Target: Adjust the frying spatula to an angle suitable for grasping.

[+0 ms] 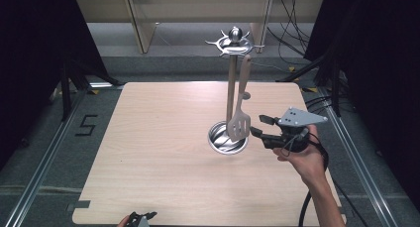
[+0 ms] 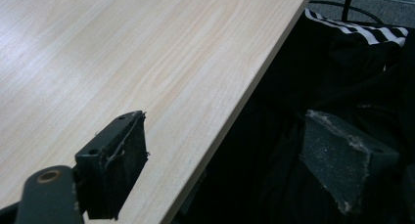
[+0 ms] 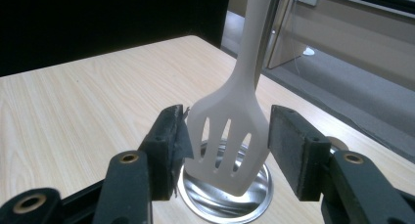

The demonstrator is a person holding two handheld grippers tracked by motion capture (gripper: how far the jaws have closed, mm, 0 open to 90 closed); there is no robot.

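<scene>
While the right tool (image 3: 222,150) stands with its jaws apart on either side of the pale slotted plastic spatula (image 3: 228,136), the spatula hangs free on the rack.

Neither black pad presses the spatula's slotted blade; a gap shows on both sides, though the left pad's torn edge sits just beside it. From above, the spatula (image 1: 239,113) hangs by its handle from the hooked top ring of the tall steel utensil stand (image 1: 231,78), its blade just above the stand's round steel base (image 1: 227,138) on the light wooden counter (image 1: 163,152). The person's right hand (image 1: 304,157) holds the tool level, right of the stand. The left tool (image 2: 225,170) is released, jaws wide apart over the counter's near edge, nothing between them.
</scene>
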